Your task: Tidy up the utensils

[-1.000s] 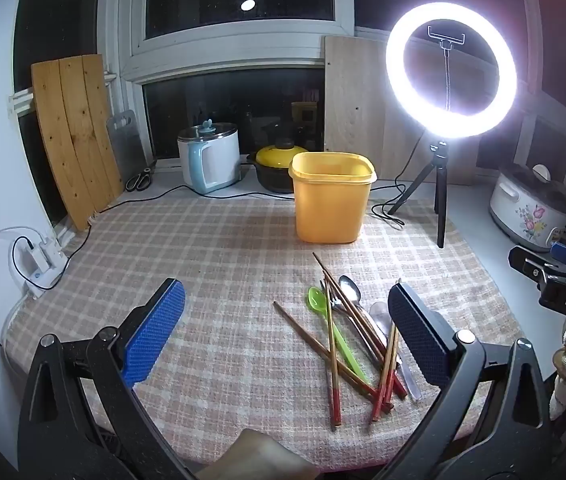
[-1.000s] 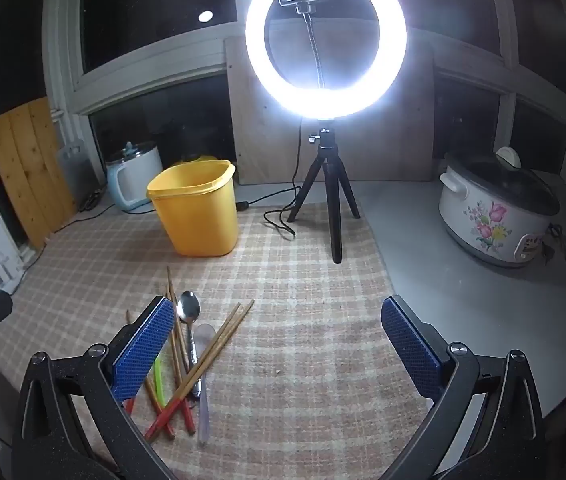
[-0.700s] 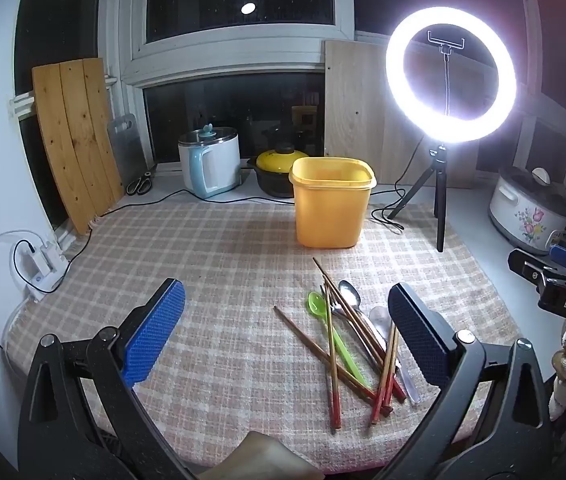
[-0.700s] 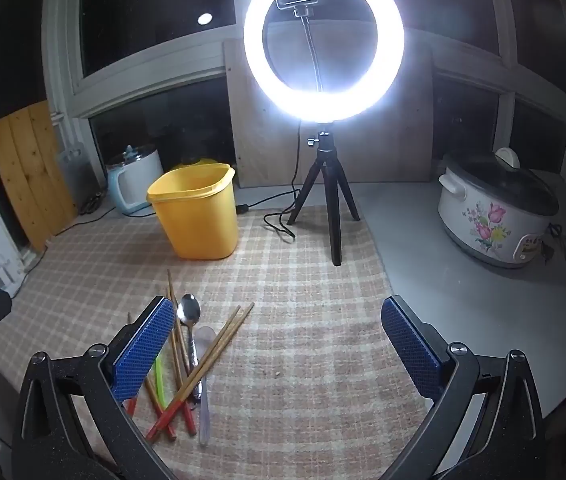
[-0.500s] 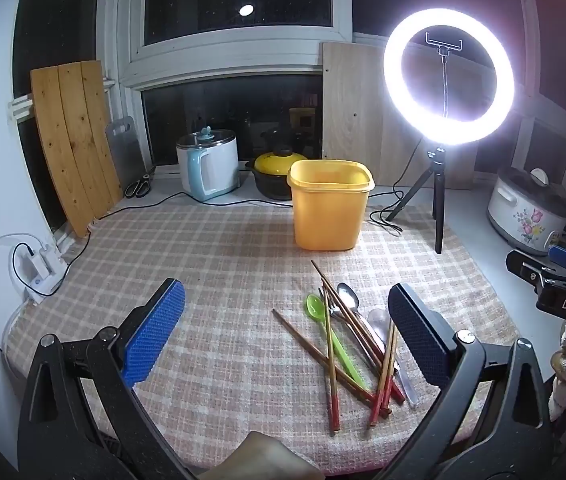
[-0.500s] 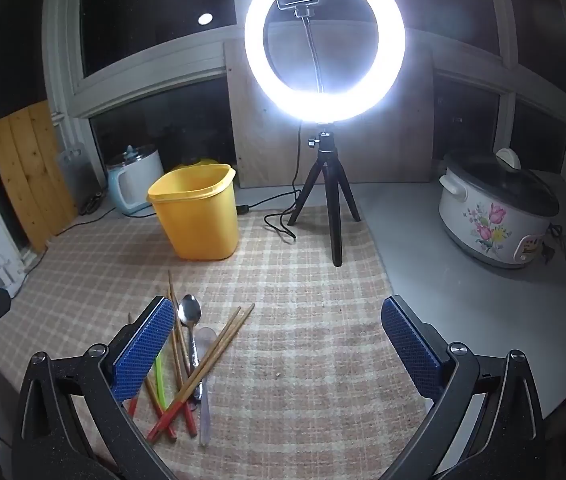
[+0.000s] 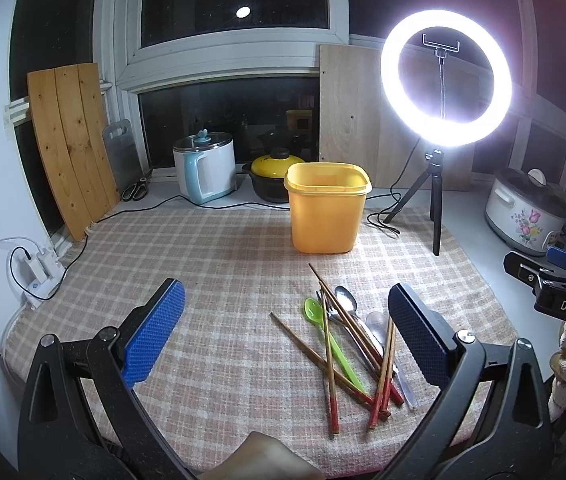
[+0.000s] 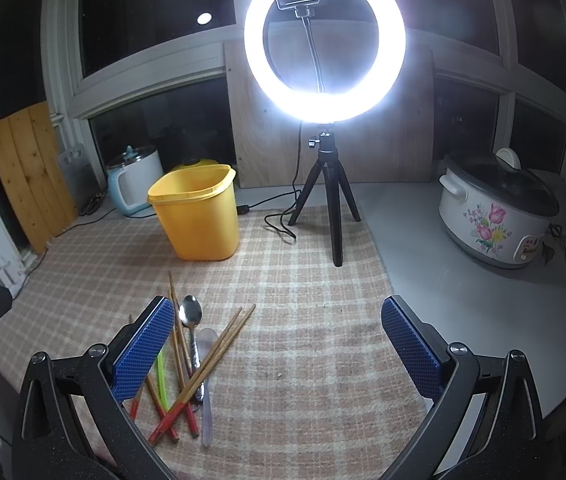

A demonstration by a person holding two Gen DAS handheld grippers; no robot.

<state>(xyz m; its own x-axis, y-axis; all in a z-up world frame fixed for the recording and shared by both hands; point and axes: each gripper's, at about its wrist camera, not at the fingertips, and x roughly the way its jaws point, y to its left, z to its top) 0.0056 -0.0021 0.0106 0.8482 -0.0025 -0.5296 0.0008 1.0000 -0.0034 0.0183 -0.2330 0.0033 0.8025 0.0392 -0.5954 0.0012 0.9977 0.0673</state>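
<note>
**Both hand-held grippers wide apart above the utensil pile**

The left hand-held gripper (image 7: 285,334) hangs over the checked cloth with its blue pads spread wide and nothing between them. Its right-side pad (image 7: 417,330) sits just beside the pile of utensils, partly covering the pile's far edge from this view. The right hand-held gripper (image 8: 277,354) is likewise spread wide and holds nothing; its left-side pad (image 8: 145,350) overlaps the pile in the right wrist view, hiding part of it.

The pile lies loose on the checked cloth (image 7: 219,264) that covers the worktop. It holds several wooden chopsticks (image 7: 328,364) with red ends, crossing one another at angles, a green plastic spoon (image 7: 312,309), a metal spoon (image 8: 191,314) with its bowl pointing away from the cameras, and a clear plastic spoon (image 8: 207,380). What looks like fork tines shows among the chopsticks, but that is hard to make out.

Beyond the pile, well apart from it, a yellow container (image 7: 327,212) stands upright and open-topped on the cloth. To its right a lit ring light (image 7: 445,76) stands on a small black tripod. A floral rice cooker (image 8: 495,216) sits on the bare grey worktop at the right. Behind the container, by the window, are a white-and-blue kettle (image 7: 205,174) and a yellow-lidded pot (image 7: 273,176).
</note>
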